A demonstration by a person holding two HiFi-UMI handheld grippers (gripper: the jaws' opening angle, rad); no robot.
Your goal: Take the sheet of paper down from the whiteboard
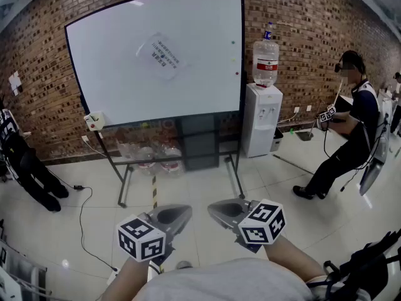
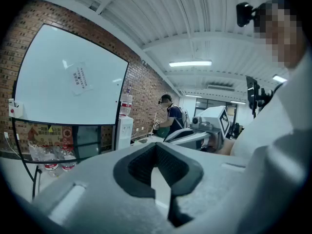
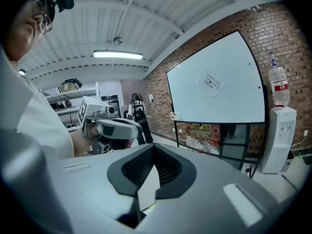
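My smooth grey left hand-held gripper (image 1: pixel 170 216) and right hand-held gripper (image 1: pixel 228 211) are both squeezed together, empty, far from the flat white sheet of paper (image 1: pixel 161 56) on the shiny whiteboard (image 1: pixel 113 83).

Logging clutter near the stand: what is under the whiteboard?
Clear water bottles sit low under the whiteboard, beside a dark panel in the stand. Whatever lies behind that panel is covered.

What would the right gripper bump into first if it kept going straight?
Nothing close. The right gripper tips slightly down, so it would probably reach the floor before the whiteboard, though depth is hard to judge.
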